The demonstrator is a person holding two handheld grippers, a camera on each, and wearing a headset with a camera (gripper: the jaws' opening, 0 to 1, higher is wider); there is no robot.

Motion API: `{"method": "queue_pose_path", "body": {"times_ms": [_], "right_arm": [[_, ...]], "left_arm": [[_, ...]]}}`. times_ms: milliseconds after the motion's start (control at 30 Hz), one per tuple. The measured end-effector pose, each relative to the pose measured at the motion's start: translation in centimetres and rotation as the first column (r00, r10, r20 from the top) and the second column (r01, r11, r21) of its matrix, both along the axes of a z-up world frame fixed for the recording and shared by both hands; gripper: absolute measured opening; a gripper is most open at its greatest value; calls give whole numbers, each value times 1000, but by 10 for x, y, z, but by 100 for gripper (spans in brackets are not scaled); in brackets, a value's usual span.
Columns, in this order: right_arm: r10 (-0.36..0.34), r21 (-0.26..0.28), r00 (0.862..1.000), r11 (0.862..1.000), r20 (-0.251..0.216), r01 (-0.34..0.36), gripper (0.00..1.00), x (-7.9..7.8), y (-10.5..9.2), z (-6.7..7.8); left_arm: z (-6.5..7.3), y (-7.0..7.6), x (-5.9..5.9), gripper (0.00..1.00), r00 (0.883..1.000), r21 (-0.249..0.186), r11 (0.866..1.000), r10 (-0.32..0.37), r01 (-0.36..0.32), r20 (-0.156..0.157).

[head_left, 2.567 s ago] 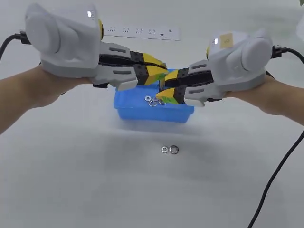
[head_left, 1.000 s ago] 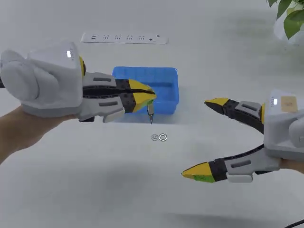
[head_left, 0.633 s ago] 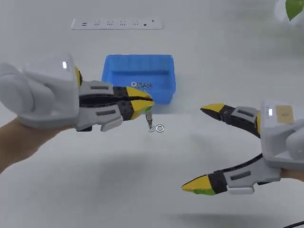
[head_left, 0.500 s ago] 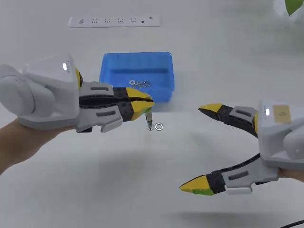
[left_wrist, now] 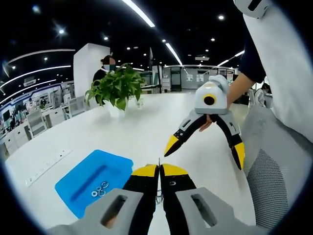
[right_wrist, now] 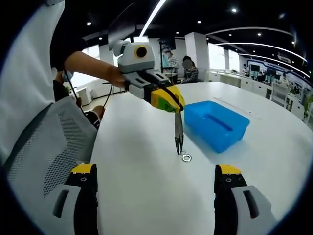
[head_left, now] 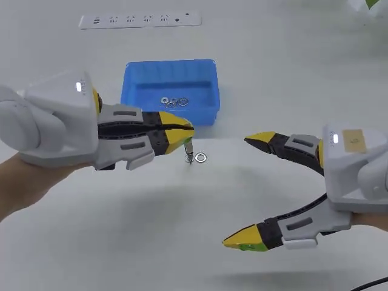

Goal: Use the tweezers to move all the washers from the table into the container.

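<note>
White desk [head_left: 91,242], plain top. Directly on it:
- one open, rectangular blue container [head_left: 170,116], toward the far side
- one white power strip [head_left: 139,20] beyond it, well apart
- one washer [head_left: 200,157] near the container's front wall, possibly a second just beside it
- one potted plant [left_wrist: 117,88], further off

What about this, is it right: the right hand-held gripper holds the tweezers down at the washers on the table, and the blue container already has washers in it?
Wrong side: the left hand-held gripper holds the tweezers, as the left gripper view shows. The rest stands: tips at the table washers, washers already in the blue container.
</note>
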State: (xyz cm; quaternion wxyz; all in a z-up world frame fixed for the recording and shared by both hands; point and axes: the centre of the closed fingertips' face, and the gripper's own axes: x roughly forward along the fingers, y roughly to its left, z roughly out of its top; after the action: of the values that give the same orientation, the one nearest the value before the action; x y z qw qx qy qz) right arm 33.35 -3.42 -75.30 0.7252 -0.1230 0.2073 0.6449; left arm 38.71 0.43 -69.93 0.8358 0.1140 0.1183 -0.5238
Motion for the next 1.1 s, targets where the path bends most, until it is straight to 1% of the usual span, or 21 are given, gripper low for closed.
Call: {"method": "queue_pose_path", "body": {"times_ms": [67,100,133,267,300,333,433,500,567,600,667,767,800,867,933,1000,1100], "right_arm": [[3,0,1000,1000,-5,-3,100,-1,1,-1],[6,-3,1000,1000,-7,-6,100,-2,1,-2],[7,-3,1000,1000,-8,-7,100,-2,1,-2],[5,9,1000,1000,-14,-5,100,-2,5,-1],[7,14,1000,1000,-17,-6,100,0,8,0],[7,17,1000,1000,-18,-6,100,1,10,0],[17,6,1000,1000,-17,-16,95,8,19,-3],[33,10,999,999,-18,-33,93,10,25,-4],[54,5,998,999,-23,-54,87,12,32,-5],[66,2,998,998,-25,-66,83,14,36,-6],[86,-1,996,996,-36,-86,77,17,42,-9],[96,0,994,995,-49,-96,65,22,50,-12],[99,-4,994,995,-47,-99,61,24,52,-13],[109,-19,993,994,-33,-110,57,29,57,-17],[117,-29,993,993,-34,-118,52,33,63,-19],[125,-35,992,991,-23,-126,46,36,67,-19],[144,-35,990,989,-5,-144,36,40,73,-17]], "left_arm": [[0,0,0,5,1000,-3,1000,0,0,-4],[0,1,0,5,1000,0,1000,-1,1,2],[0,1,0,5,1000,0,1000,-2,2,1],[0,1,0,5,1000,-3,1000,-11,11,-9],[0,1,0,5,1000,-6,1000,-12,11,-17],[0,2,0,5,1000,-5,1000,-13,13,-17],[0,1,2,5,999,-1,1000,-16,16,-28],[-1,0,-1,5,999,8,999,-40,40,-35],[-1,-2,-5,5,997,15,998,-61,61,-41],[-1,-3,-5,5,997,22,997,-67,68,-38],[-2,-4,-6,5,996,28,997,-73,74,-44],[-3,-4,-6,5,995,38,996,-84,86,-50],[-3,-5,-7,5,994,40,995,-92,94,-54],[-3,-5,-9,5,992,48,993,-108,111,-60],[-4,-6,-11,5,990,56,991,-120,124,-67],[-5,-5,-12,6,988,64,989,-132,137,-76],[-6,-4,-11,6,988,74,988,-131,137,-82]]}}
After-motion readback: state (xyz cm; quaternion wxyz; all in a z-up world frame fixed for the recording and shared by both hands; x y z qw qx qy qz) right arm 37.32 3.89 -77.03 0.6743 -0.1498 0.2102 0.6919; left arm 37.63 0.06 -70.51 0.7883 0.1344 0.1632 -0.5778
